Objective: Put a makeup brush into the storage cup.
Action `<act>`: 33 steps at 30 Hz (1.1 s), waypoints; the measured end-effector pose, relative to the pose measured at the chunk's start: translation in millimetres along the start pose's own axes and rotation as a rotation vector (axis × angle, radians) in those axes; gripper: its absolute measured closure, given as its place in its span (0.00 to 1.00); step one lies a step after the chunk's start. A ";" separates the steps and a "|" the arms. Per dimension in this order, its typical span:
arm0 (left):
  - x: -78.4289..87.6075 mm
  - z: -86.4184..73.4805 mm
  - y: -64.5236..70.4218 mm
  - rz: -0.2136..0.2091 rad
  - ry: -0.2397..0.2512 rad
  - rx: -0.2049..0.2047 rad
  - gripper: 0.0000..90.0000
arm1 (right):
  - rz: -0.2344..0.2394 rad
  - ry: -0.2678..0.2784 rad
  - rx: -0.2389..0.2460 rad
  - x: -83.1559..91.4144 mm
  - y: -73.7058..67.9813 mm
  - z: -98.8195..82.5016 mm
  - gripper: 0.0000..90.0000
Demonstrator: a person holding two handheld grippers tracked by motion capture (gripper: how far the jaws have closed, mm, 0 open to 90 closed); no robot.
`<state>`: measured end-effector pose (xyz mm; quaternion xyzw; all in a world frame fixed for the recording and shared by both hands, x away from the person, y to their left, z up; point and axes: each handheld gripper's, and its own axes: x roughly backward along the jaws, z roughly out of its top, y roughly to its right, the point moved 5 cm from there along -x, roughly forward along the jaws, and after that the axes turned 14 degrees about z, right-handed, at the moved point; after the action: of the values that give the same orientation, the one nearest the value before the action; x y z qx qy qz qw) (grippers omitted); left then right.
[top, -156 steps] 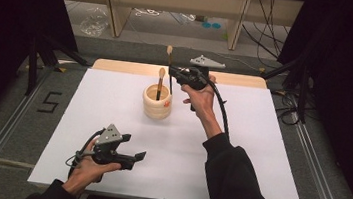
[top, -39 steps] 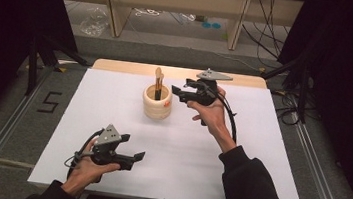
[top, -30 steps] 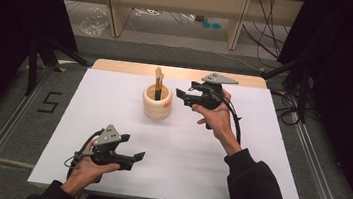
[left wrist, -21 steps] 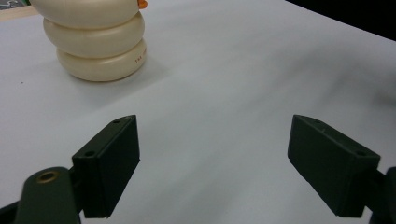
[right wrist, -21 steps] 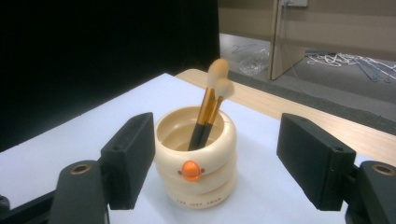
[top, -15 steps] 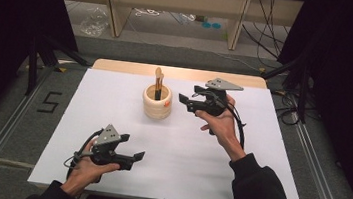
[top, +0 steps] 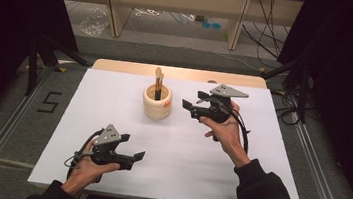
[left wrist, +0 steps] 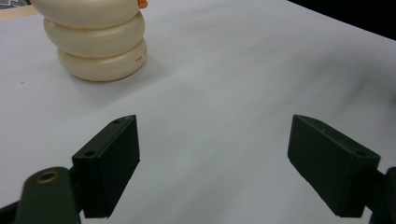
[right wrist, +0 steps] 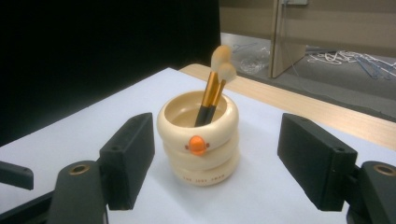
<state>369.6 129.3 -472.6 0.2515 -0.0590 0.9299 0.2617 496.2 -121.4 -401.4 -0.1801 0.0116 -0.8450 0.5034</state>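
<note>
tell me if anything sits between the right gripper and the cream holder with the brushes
Nothing visible does. The right gripper stands open beside the cream holder, jaws facing it, with bare white table between them. In the right gripper view the holder sits straight ahead, two brushes upright inside.

A white mat [top: 113,107] covers the wooden table [top: 118,66].

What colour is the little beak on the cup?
Orange beak on the cream cup; the right gripper view shows it best.

Two brushes [right wrist: 212,88], one holder [right wrist: 198,140], two hand-held grippers [top: 191,105].
</note>
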 end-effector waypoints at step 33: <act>-1.3 0.3 0.9 -0.002 -0.003 -0.006 0.19 | 0.014 -0.023 0.002 21.0 -12.9 -22.4 0.29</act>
<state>370.2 127.9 -473.0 0.2524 -0.0618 0.9291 0.2630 469.2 -136.7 -413.6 -0.1891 0.0061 -0.8393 0.5096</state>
